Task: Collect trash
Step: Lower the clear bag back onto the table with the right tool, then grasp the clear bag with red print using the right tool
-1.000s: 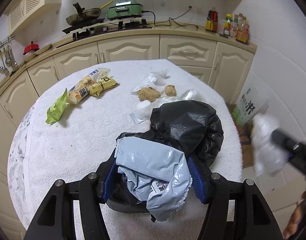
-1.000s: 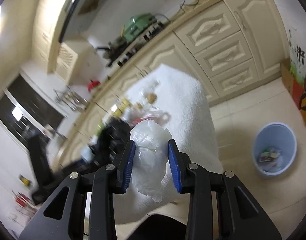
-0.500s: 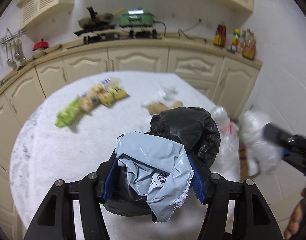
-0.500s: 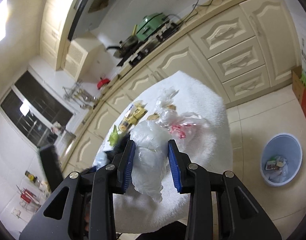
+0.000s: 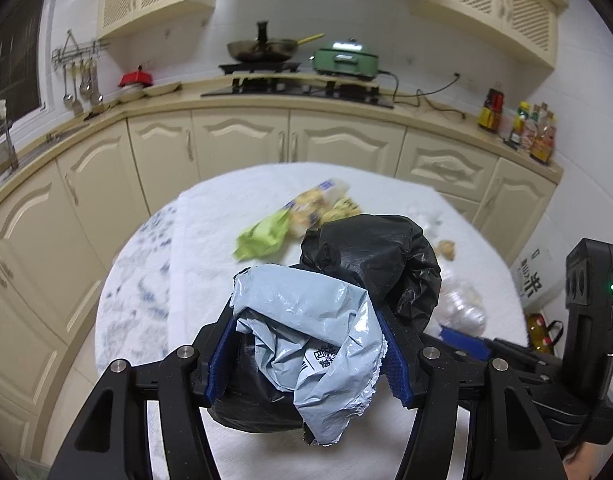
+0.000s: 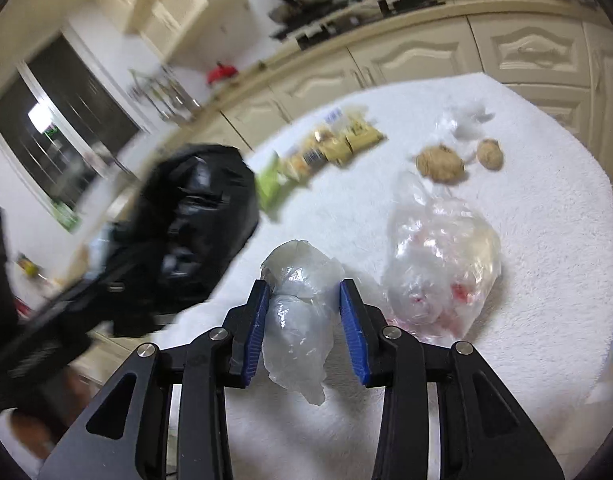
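My left gripper (image 5: 306,360) is shut on a black trash bag (image 5: 370,256) and a crumpled grey-blue plastic mailer (image 5: 306,320), both held above the white-covered round table (image 5: 194,264). A crumpled clear plastic bag (image 6: 298,280) hangs between the blue pads of my right gripper (image 6: 304,316), whose jaws are opening. That gripper is just right of the black bag (image 6: 194,216) and low over the table (image 6: 546,240). In the left wrist view the right gripper (image 5: 458,332) shows at the right with the clear bag (image 5: 462,304).
More trash lies on the table: a clear bag with red bits (image 6: 442,264), two brown lumps (image 6: 440,164), yellow snack packets (image 6: 338,144), a green wrapper (image 6: 270,184) and white plastic (image 6: 466,120). Cream cabinets (image 5: 242,148) and a counter with a stove ring the far side.
My right gripper swung from beside the table to over it, close to the black bag, and its pads spread slightly around the clear bag. The left gripper shifted sideways and rose with its load.
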The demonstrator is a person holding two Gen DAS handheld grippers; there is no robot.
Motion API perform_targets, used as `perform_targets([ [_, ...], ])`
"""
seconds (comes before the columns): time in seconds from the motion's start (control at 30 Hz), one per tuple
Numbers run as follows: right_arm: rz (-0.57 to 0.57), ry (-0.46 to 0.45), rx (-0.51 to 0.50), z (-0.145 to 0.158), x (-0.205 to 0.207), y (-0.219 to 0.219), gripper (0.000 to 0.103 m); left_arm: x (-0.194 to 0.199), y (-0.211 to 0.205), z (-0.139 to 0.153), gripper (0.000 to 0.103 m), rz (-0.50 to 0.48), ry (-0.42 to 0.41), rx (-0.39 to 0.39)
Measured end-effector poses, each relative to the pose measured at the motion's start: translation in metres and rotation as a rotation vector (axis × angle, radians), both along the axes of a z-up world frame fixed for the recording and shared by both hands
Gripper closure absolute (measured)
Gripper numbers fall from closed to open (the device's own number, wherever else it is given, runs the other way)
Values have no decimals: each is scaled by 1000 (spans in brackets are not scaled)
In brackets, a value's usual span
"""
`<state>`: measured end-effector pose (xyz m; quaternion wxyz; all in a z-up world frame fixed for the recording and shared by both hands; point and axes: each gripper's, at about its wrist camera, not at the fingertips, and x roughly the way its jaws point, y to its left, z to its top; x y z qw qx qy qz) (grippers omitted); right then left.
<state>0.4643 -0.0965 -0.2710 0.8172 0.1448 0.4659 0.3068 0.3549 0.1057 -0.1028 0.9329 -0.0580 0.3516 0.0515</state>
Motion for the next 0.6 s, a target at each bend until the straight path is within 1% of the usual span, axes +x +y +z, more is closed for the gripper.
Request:
perform_targets([
  [0.03,1,-7,-22,-2,-1,3,61,-3,1,-1,45,-1,5,-2],
  [0.07,4,-23,-40,0,-5,4,54,-6,4,-3,45,0,8,-12],
  [0.1,3,-39,-57,3,-7,0,42,-7,4,-4,45,-4,13,-20],
  [0.13,-2,-61,-71,8,-11,-3,35,-7,3,-4,45,-6,16,-27],
  [0.17,-9,-90,-88,14,-15,-7,20,-8,3,-6,45,-13,21,-43],
  [0.2,-23,-115,-108,20,-18,-12,12,-7,2,-6,45,-19,23,-53],
  [0.3,-61,-192,-142,38,-27,-29,11,-6,-5,-8,45,-39,30,-71],
  [0.4,-128,-230,-242,43,-24,-44,9,-5,-16,-8,45,-74,30,-97],
  [0.43,-138,-232,-260,41,-21,-47,9,-6,-21,-9,45,-82,27,-92],
  [0.5,-151,-222,-314,31,-11,-53,8,-7,-33,-10,45,-85,14,-58],
  [0.53,-145,-195,-322,22,-4,-56,8,-6,-37,-13,44,-81,16,-42],
  [0.6,-108,-153,-274,11,7,-56,8,-4,-43,-18,44,-69,17,-16],
])
